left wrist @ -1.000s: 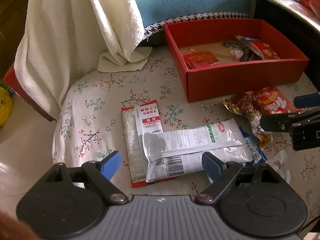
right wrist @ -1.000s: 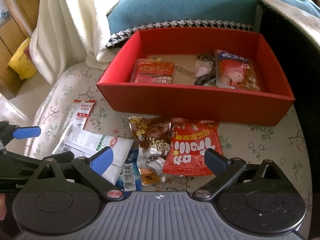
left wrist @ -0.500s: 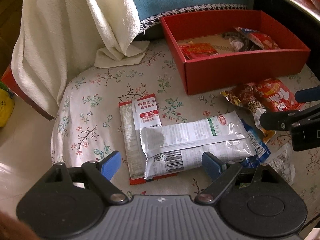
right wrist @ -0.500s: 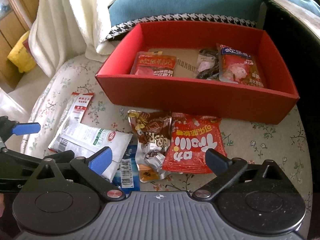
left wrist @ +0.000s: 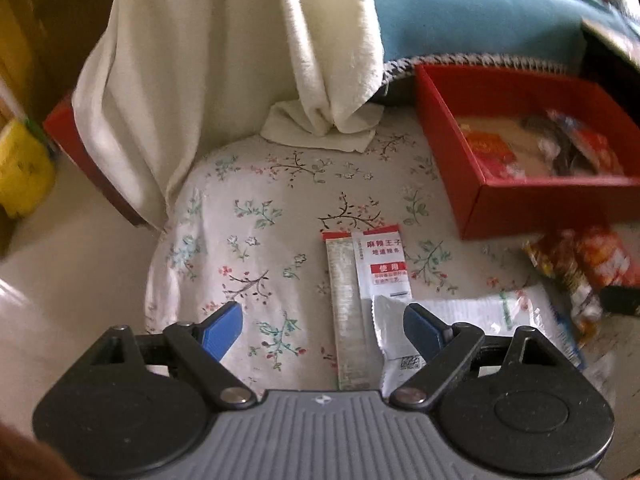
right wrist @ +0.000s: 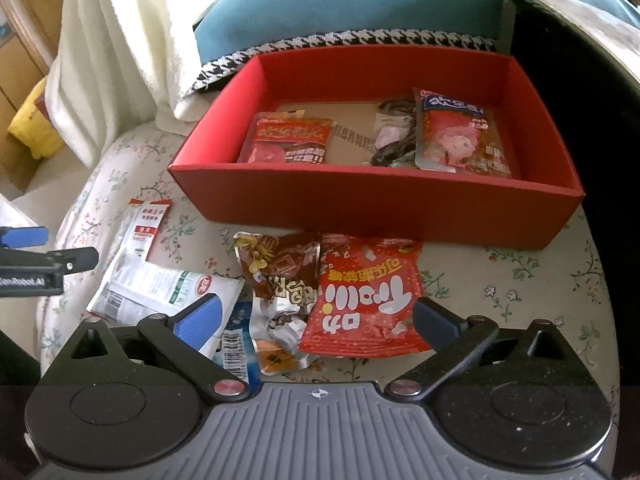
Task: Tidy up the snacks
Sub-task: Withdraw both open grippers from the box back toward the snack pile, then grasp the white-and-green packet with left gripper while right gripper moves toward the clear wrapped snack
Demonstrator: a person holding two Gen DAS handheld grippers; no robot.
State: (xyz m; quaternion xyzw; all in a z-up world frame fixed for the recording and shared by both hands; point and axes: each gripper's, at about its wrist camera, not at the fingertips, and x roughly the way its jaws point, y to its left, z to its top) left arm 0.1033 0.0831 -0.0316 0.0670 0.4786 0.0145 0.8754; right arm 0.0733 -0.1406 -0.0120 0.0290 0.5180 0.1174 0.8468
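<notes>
The person is partway through gathering the loose snacks into the red box, which is already holding three packets while several more are lying on the floral cushion in front of it. Both grippers are hovering with jaws spread wide and nothing between them. The right gripper is hanging just above the red snack bag and the brown packet beside it. The left gripper is sitting over the long red-edged sachet and the white wrapper overlapping it.

Next, I'd judge, one gripper needs lowering flat onto a packet edge, since these thin wrappers are lying flush on soft fabric.

Compared with a second ago, the left gripper has been sliding leftward: the sachet and wrapper now sit toward its right finger, and the box has drifted to the frame's edge. The right gripper has barely stirred.
</notes>
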